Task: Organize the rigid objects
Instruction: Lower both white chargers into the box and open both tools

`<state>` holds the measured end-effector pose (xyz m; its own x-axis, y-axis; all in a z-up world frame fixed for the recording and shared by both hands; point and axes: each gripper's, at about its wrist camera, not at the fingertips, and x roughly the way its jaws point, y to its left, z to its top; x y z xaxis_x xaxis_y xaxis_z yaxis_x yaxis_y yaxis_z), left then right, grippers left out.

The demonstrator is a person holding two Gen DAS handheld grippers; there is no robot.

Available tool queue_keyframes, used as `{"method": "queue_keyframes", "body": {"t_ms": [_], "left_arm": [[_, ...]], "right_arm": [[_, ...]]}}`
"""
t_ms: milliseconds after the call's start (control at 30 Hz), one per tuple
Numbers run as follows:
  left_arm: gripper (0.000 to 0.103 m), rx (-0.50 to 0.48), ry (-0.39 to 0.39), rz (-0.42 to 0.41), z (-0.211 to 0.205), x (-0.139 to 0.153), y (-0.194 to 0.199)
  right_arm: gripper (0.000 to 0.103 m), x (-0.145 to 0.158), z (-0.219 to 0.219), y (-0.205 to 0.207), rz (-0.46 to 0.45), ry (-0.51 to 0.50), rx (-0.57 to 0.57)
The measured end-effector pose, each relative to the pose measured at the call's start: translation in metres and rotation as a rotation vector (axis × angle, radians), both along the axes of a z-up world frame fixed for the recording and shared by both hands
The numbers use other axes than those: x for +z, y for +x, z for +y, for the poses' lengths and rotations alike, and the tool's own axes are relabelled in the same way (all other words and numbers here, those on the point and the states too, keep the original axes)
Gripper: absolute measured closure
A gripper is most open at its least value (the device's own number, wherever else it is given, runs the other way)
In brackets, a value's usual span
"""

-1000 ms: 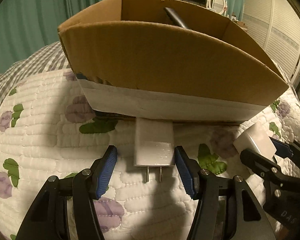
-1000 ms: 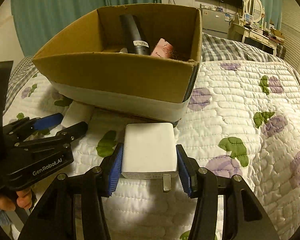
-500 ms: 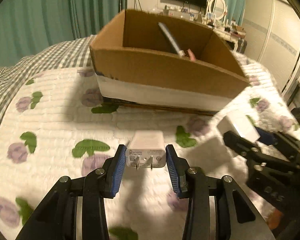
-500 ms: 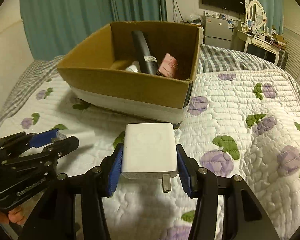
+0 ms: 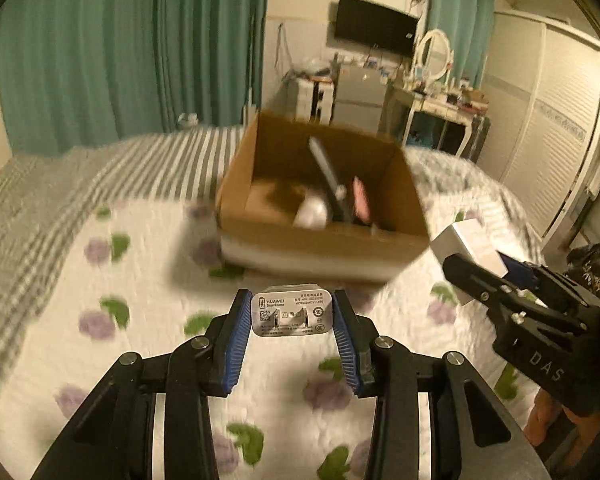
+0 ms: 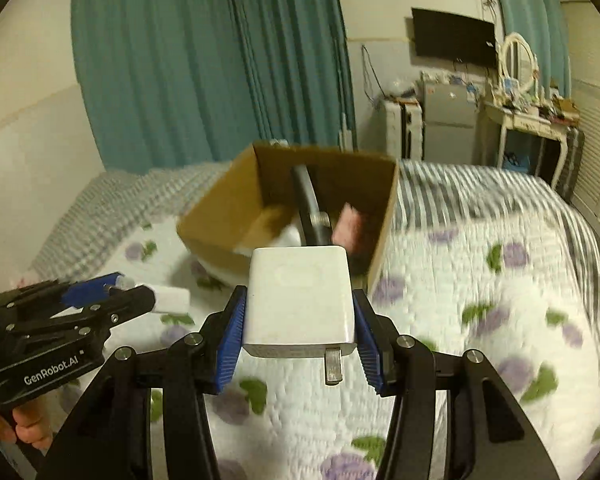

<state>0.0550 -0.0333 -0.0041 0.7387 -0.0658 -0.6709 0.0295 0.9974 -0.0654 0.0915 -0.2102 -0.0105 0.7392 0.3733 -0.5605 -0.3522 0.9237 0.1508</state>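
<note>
Spreading under everything is the bed (image 5: 48,320), its quilted cover printed with purple flowers and green leaves, and both hand-held grippers hang above it, clear of the fabric. Next in size is the cardboard box (image 5: 320,240), sitting open-topped on the quilt ahead of both tools; inside it lean a dark stick-like object (image 5: 330,184), a pink item (image 5: 361,200) and something pale and rounded, too blurred to name.

The right hand-held gripper (image 6: 298,320) is clamped on the larger white charger (image 6: 300,300), blue pads pressed on its two flanks, one metal prong pointing back toward the camera. The left hand-held gripper (image 5: 292,314) is likewise closed on the smaller white charger (image 5: 291,310), whose labelled prong face looks at the lens. Both chargers are aloft, short of the box and not yet over its opening.

My reading is that both are being carried to the box for dropping in. The main risk is the two tools meeting at the one opening: they sit close side by side, and a converging approach could knock a charger loose. The smooth plastic sides could also slip between the pads if the grip eases early, landing the charger on the quilt. A low approach might catch the near box wall and shove the light box along the bed.
</note>
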Motion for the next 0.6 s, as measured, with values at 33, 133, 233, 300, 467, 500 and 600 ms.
{"method": "queue_keyframes", "body": {"t_ms": [33,133,233,300,467,500,600], "left_arm": [[0.063,-0.003,0.002,-0.023,-0.001,0.011,0.007],[0.063,-0.009,0.012,-0.065,-0.004,0.032,0.033],[0.063,-0.013,0.041,-0.082,-0.008,0.041,0.064],[0.063,-0.015,0.062,-0.077,-0.01,0.038,0.09],[0.063,-0.012,0.075,-0.036,-0.006,0.012,0.142],[0.063,-0.012,0.07,-0.03,-0.003,0.006,0.151],[0.063,-0.012,0.072,-0.01,0.0,-0.011,0.168]], "right_arm": [[0.053,0.011,0.0,0.007,-0.016,0.011,0.007],[0.053,0.032,0.002,0.029,-0.051,0.023,0.026],[0.053,0.045,0.007,0.057,-0.077,0.01,0.044],[0.053,0.046,0.01,0.075,-0.086,-0.008,0.049],[0.053,0.032,0.014,0.125,-0.078,-0.04,0.039],[0.053,0.029,0.014,0.129,-0.073,-0.034,0.039],[0.053,0.01,0.014,0.147,-0.035,-0.022,0.041]]}}
